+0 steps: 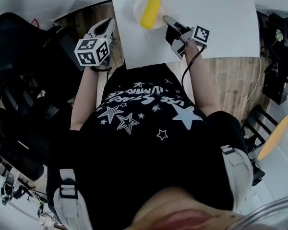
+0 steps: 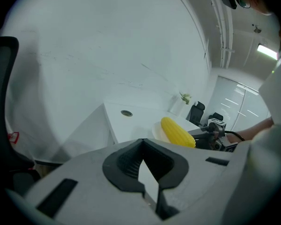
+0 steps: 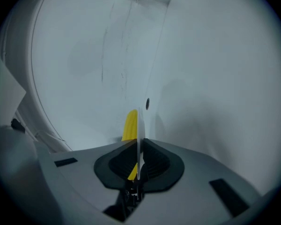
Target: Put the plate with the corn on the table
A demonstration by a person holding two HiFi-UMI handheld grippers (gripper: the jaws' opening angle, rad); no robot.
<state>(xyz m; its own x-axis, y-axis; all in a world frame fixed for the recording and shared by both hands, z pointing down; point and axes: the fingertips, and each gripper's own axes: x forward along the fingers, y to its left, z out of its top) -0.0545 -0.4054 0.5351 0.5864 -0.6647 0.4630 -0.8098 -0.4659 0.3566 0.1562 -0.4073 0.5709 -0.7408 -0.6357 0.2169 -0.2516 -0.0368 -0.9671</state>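
The table has a plain white top with straight edges. A pale round plate carrying a yellow corn cob is at its left edge; whether the plate rests on the top or hangs just above it cannot be told. Beyond the plate a small round cable hole is set in the top. Farther beyond the plate stands a clear vase with a sprig.
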